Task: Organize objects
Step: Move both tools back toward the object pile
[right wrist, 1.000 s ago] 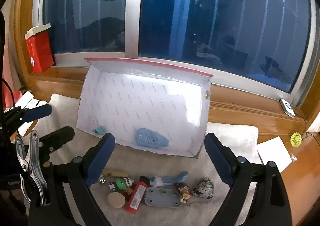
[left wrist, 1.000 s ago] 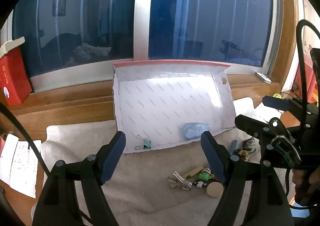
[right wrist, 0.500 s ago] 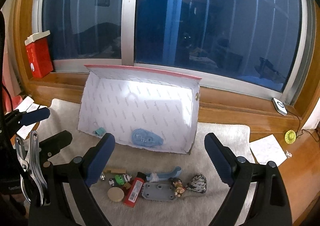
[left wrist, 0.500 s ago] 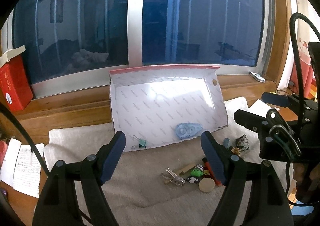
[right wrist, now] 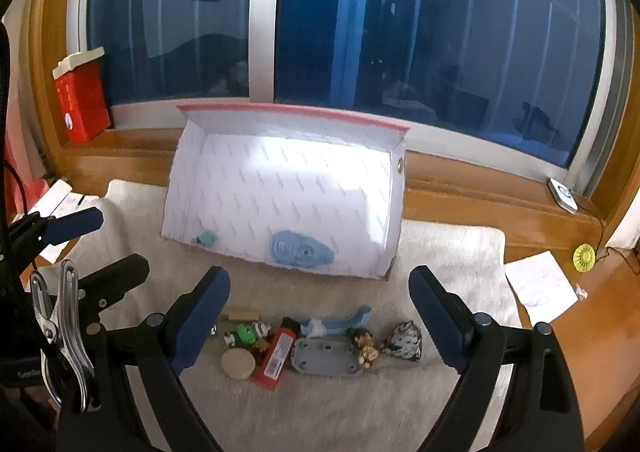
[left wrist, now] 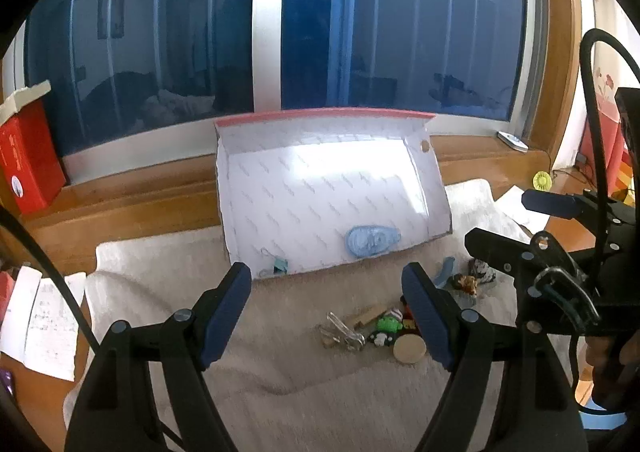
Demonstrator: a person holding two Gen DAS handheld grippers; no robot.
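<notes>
**Both grippers pulling back from the box, nothing in hand**

The left gripper [left wrist: 326, 292] is hanging with its jaws spread wide and nothing between them, and the right gripper [right wrist: 320, 294] is doing the same (its blue pads are standing well apart over the loose pile). Compared with a second ago, both views are taking in more of the scene: the white box [right wrist: 224, 180] is sitting smaller and further off, so the hands appear to have been drawing back and up. I judge this to be a pause between placements, with the next pick not yet chosen.

Inside the box, the blue tape dispenser [right wrist: 300, 250] is lying near the front edge, and a small teal clip [right wrist: 206, 238] is resting at the front left corner. Still waiting outside, just in front of the box, are a wooden disc [right wrist: 238, 364], a red lighter [right wrist: 276, 354], a grey plate [right wrist: 326, 358], a green toy [right wrist: 246, 332] and a metal clip [left wrist: 344, 334].

Everything is resting on a pale fleece cloth [right wrist: 452, 252] spread over a wooden worktop [right wrist: 600, 316], beneath a dark window [right wrist: 400, 32]; a red carton [right wrist: 82, 100] is standing on the sill.
</notes>
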